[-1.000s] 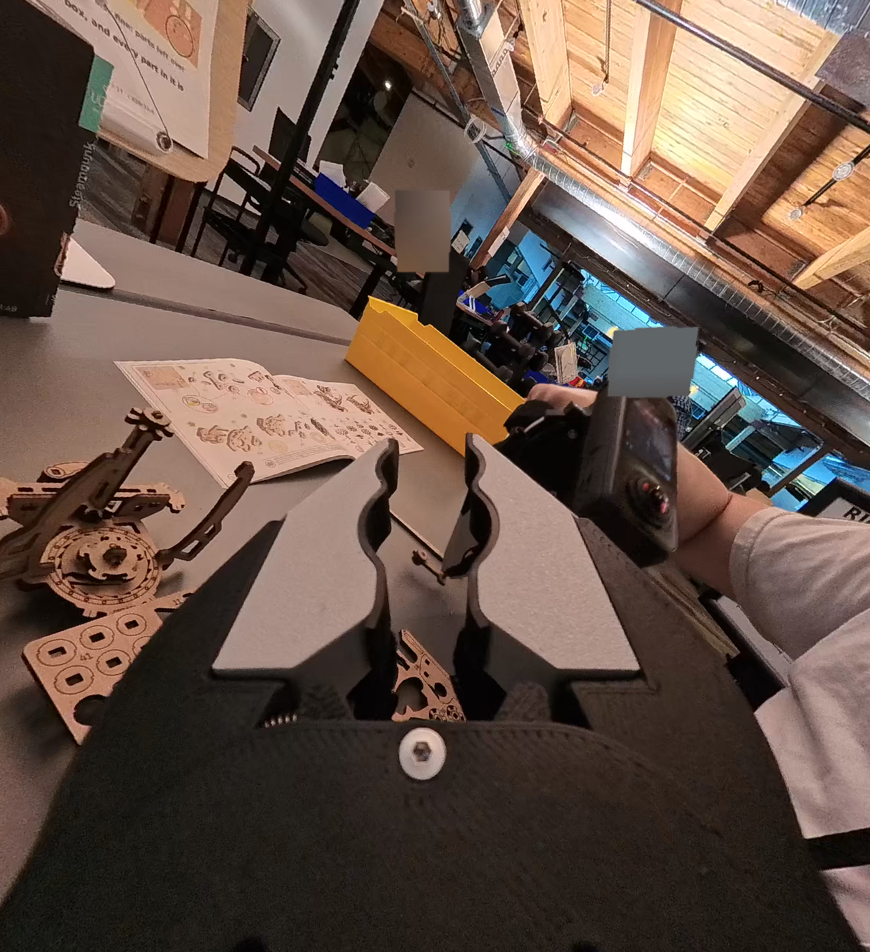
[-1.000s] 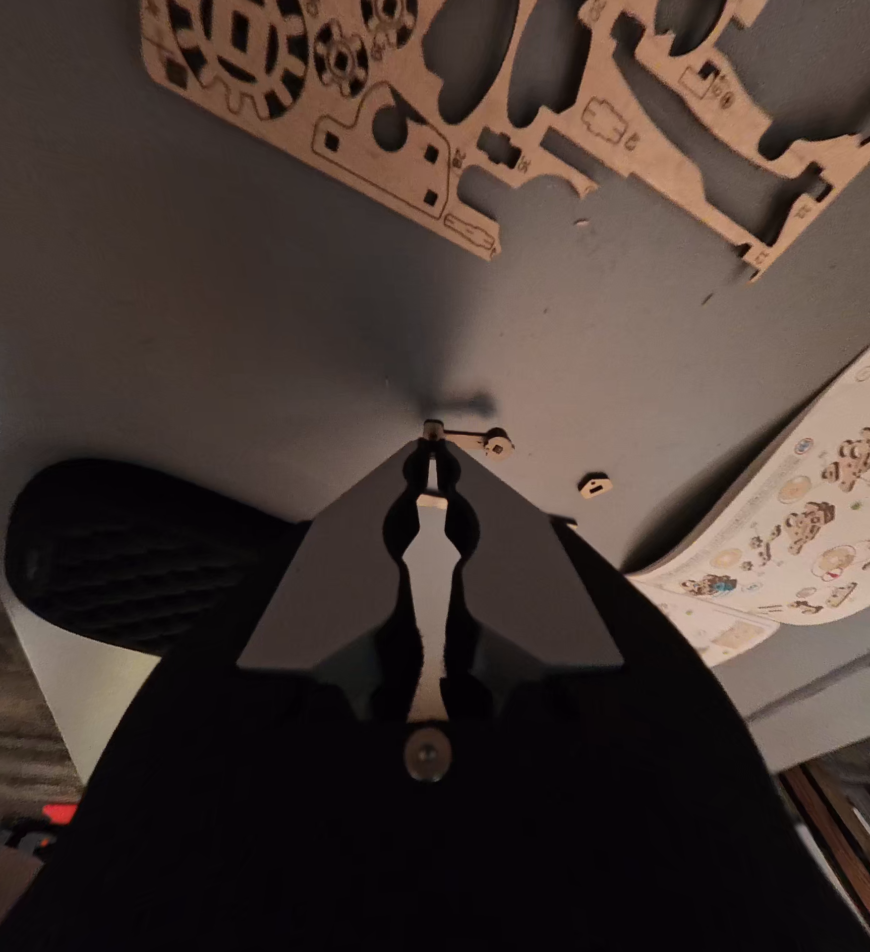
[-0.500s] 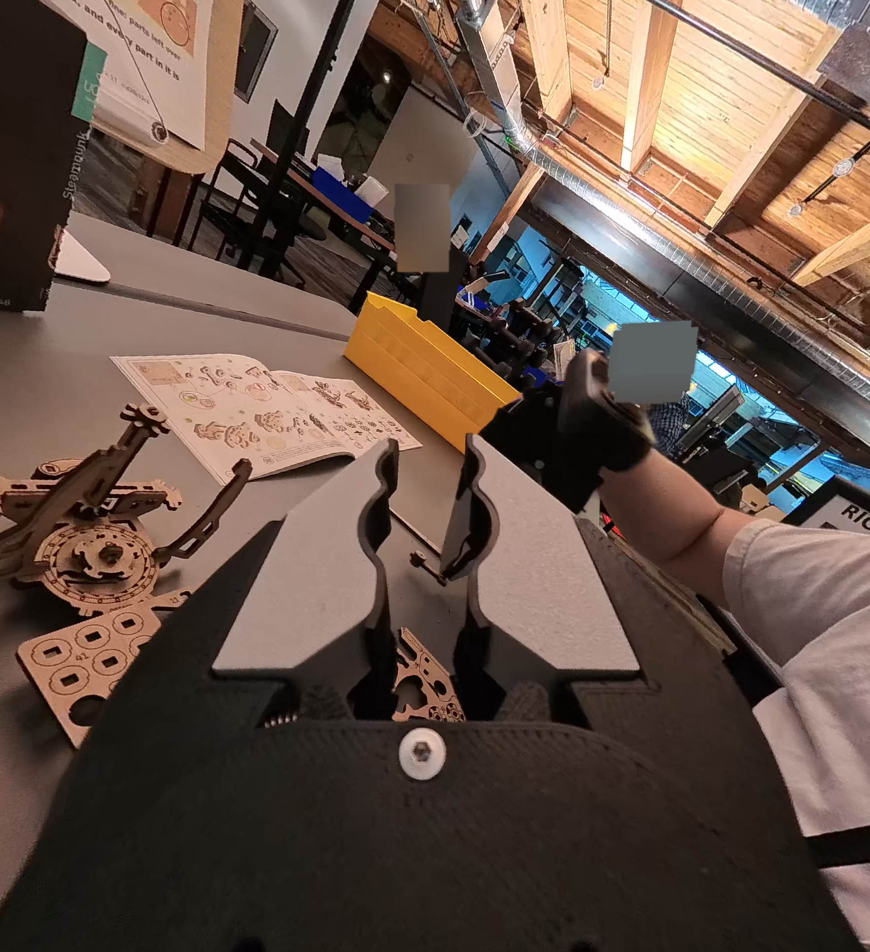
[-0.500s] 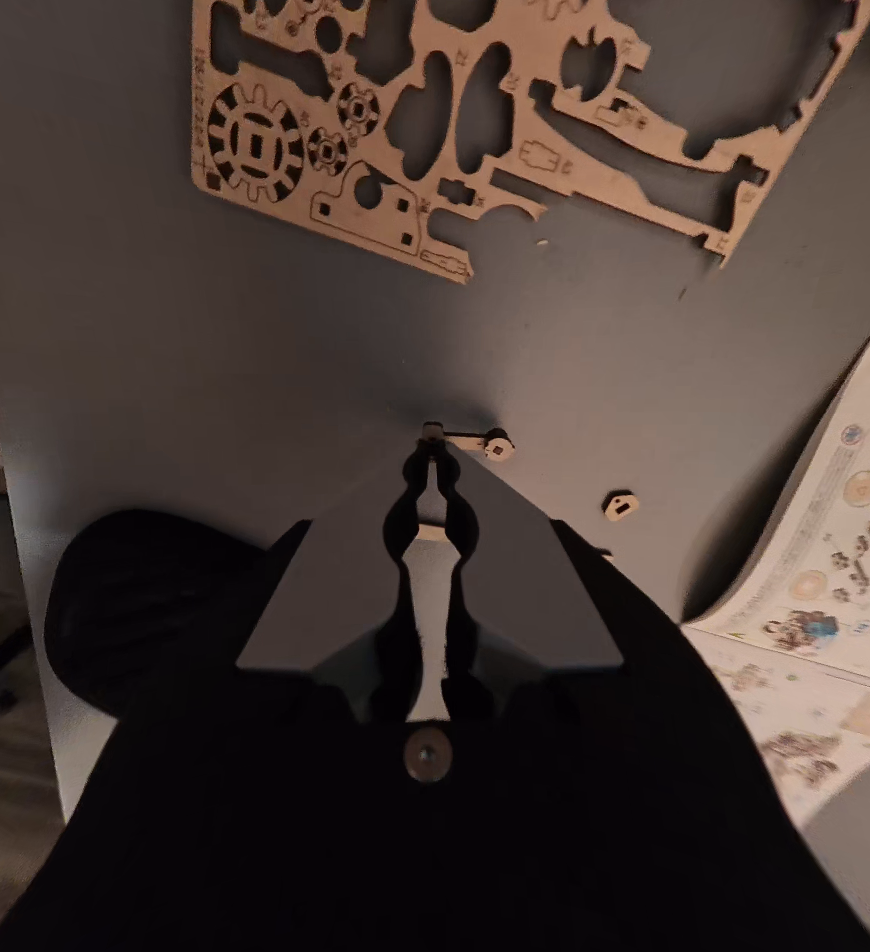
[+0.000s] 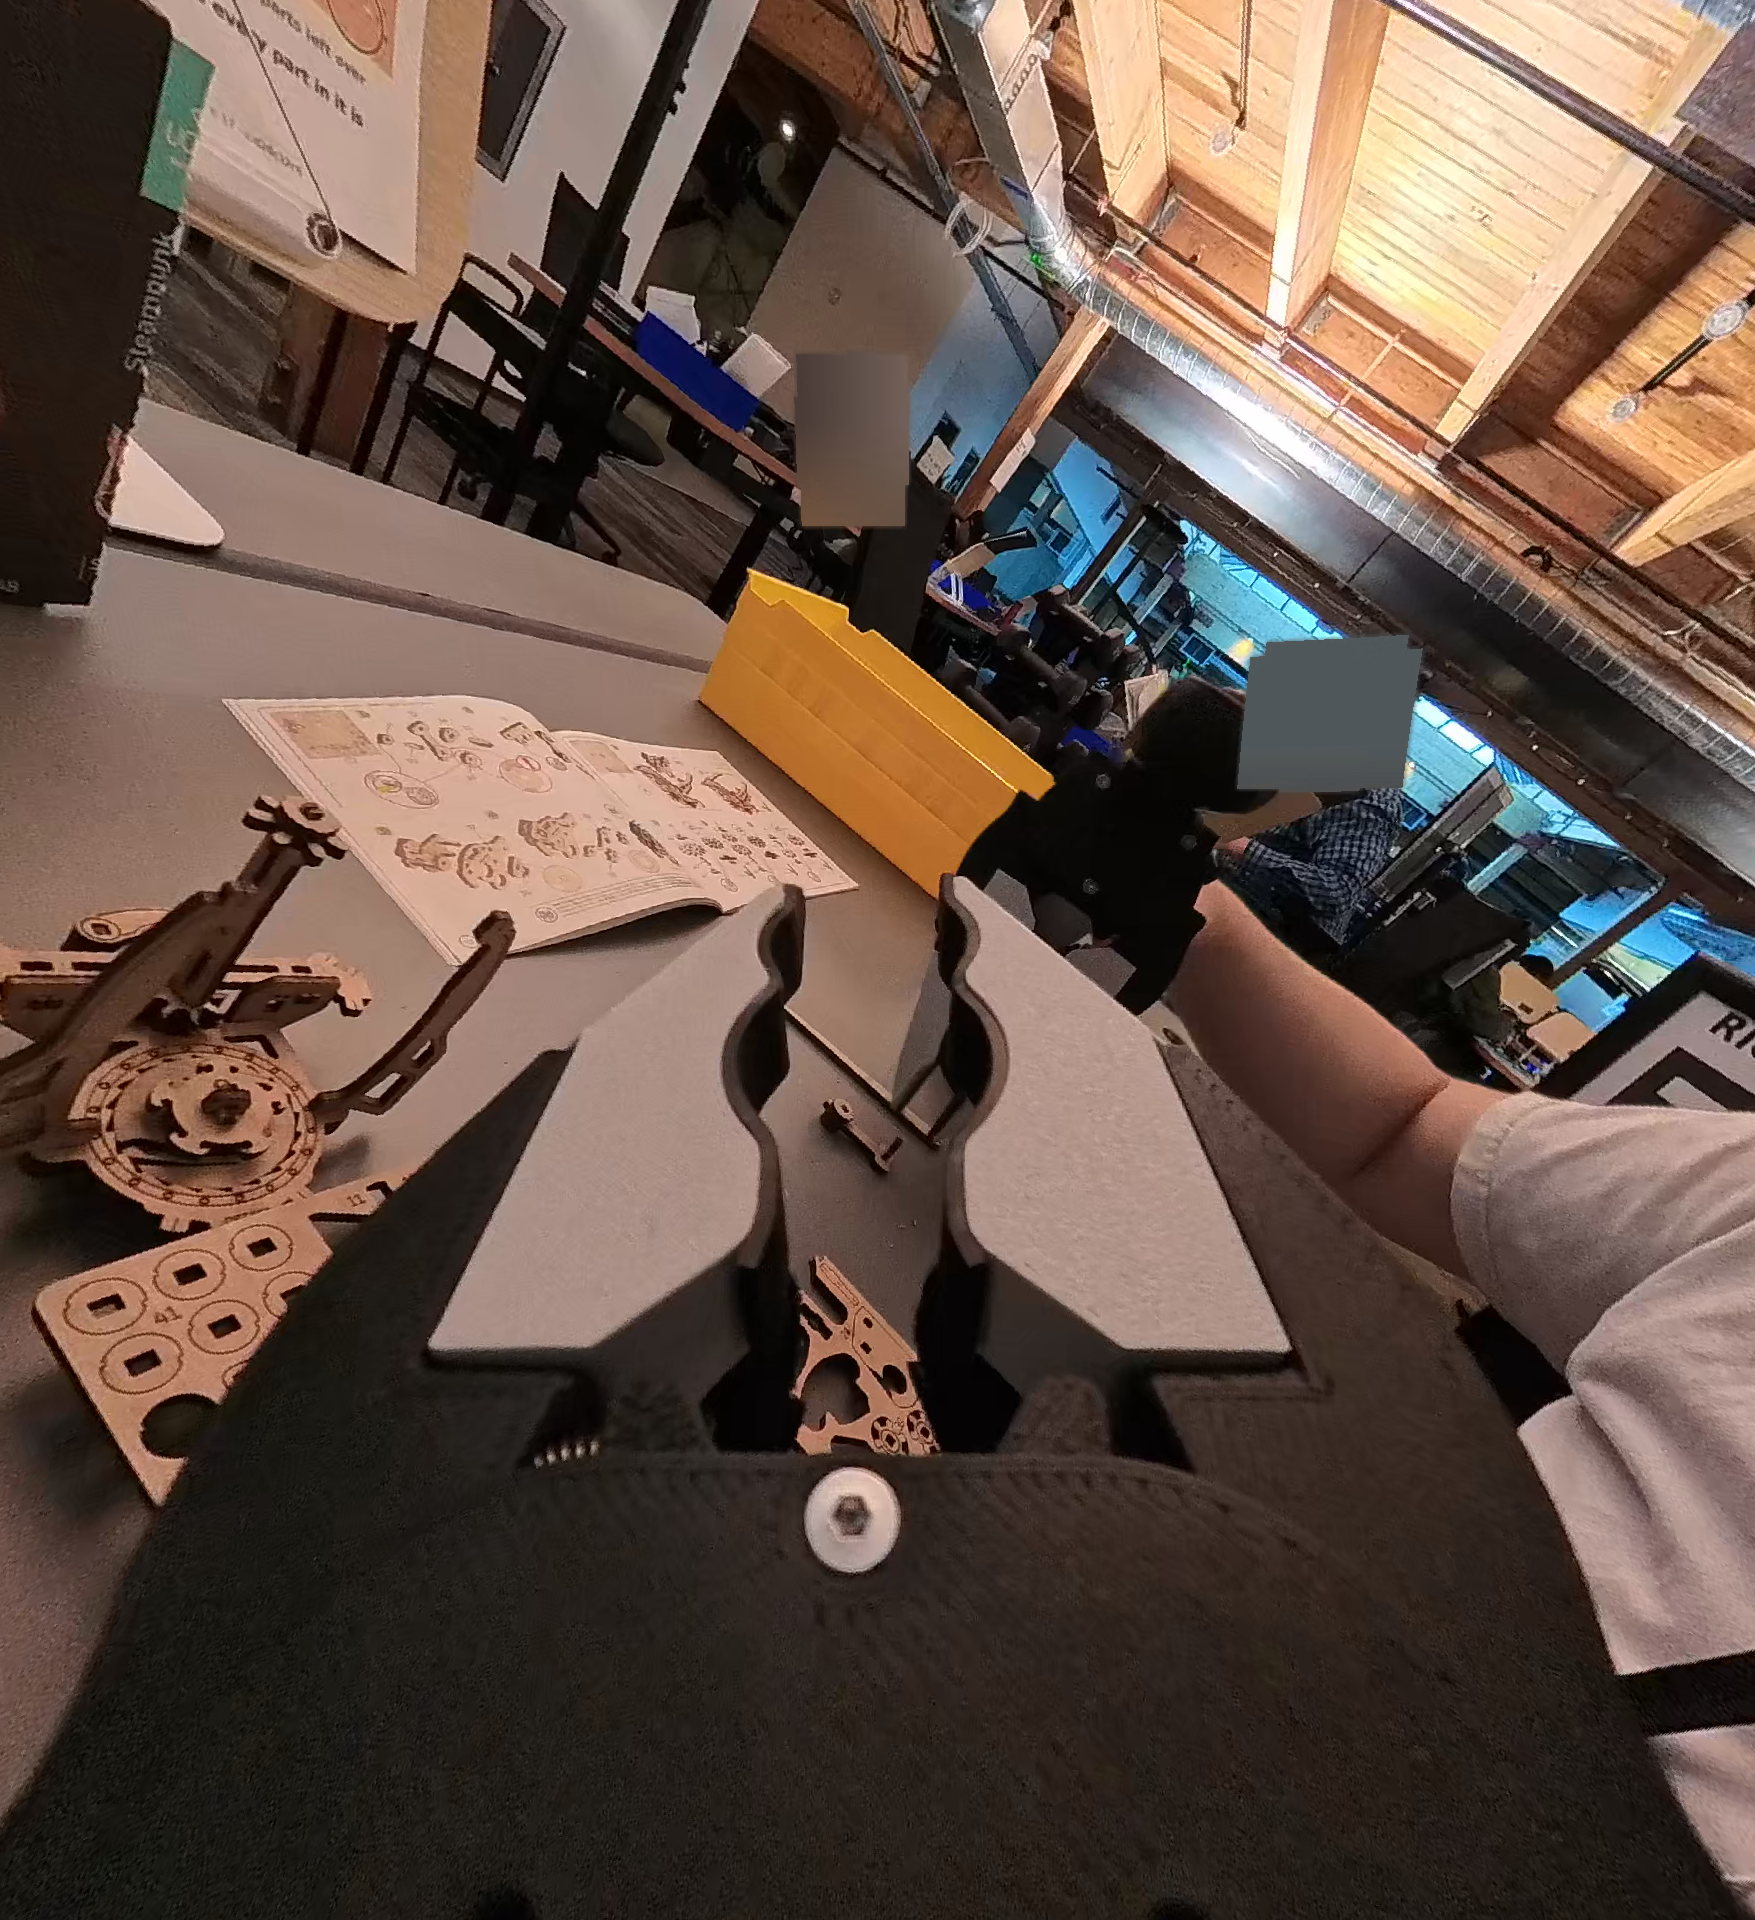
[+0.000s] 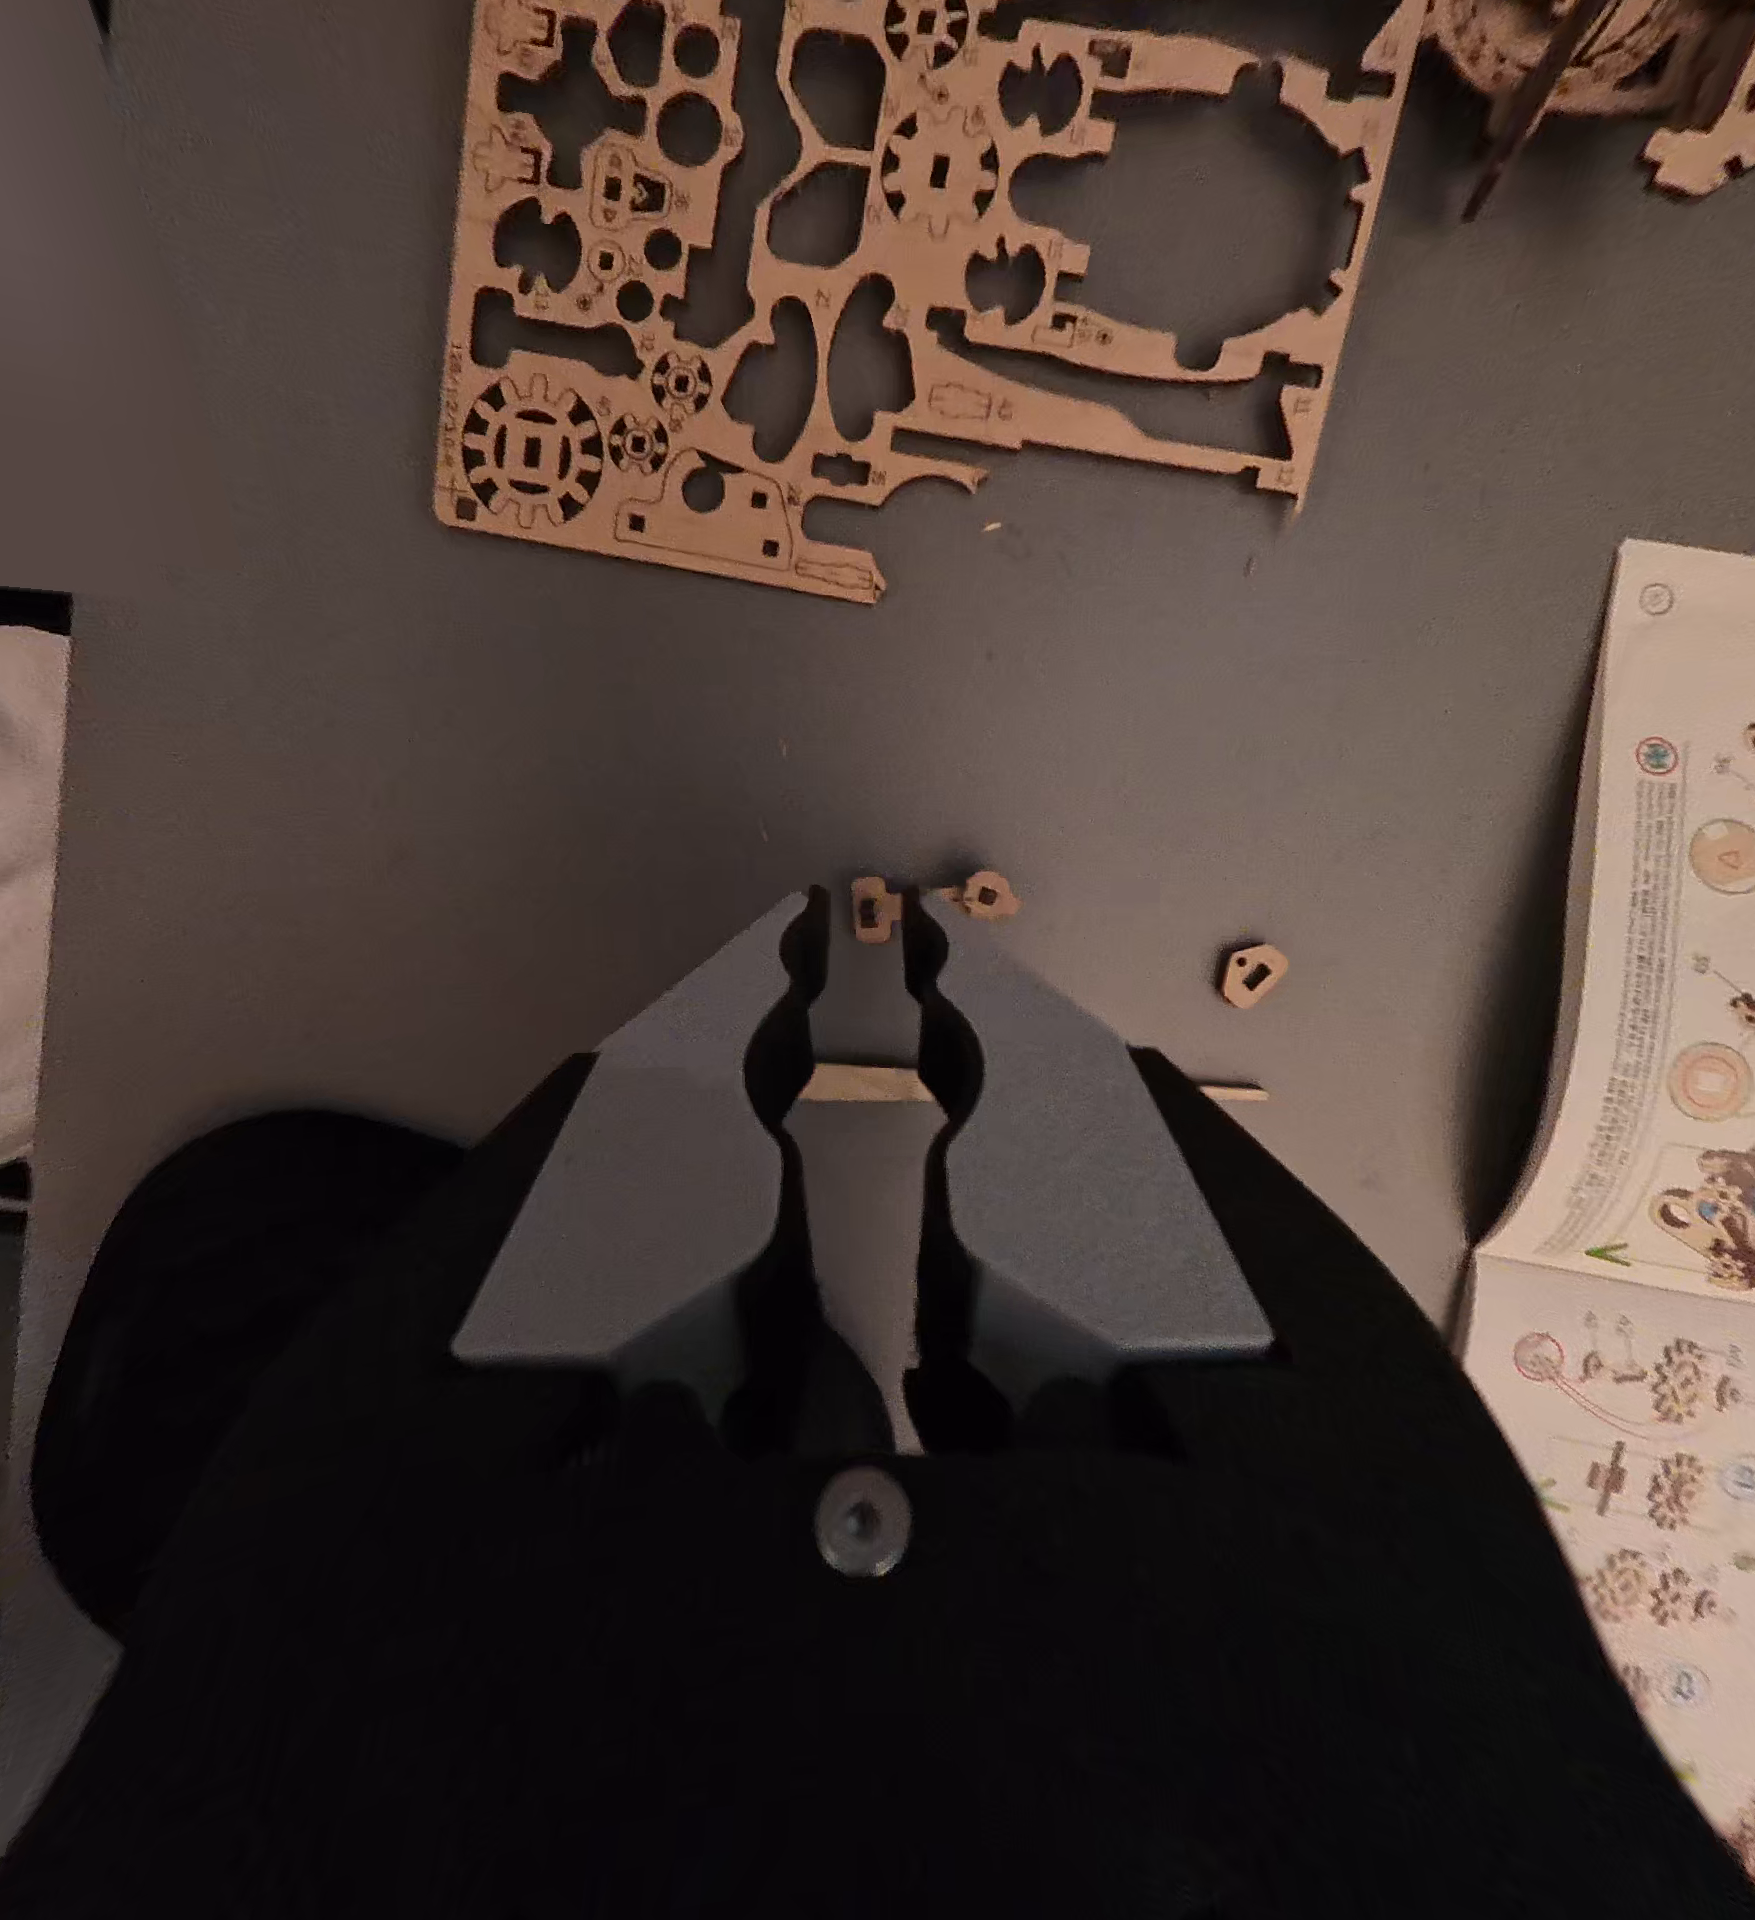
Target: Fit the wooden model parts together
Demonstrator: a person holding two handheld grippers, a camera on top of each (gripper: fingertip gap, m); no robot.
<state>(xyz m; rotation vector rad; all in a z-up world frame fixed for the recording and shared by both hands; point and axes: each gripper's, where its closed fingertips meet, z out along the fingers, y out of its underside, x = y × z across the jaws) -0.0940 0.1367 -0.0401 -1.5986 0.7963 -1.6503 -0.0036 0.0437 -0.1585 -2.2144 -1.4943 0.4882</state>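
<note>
Wooden crank part [image 6: 875,912] flat, notched, on grey table [image 6: 437,779] | right gripper [image 6: 862,914] apart | left gripper [image 5: 868,925] apart

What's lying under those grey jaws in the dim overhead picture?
A thin wooden stick lies crosswise on the grey table beneath the open right gripper. Its middle and one end show; the jaws cover the rest.

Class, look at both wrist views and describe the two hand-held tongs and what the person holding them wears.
Both the left tongs and the right tongs have a black, ribbed plastic body, one pale screw in the middle, and two grey wedge-shaped fingers with wavy black inner edges. The person wears a white short sleeve crossed by a black strap.
</note>
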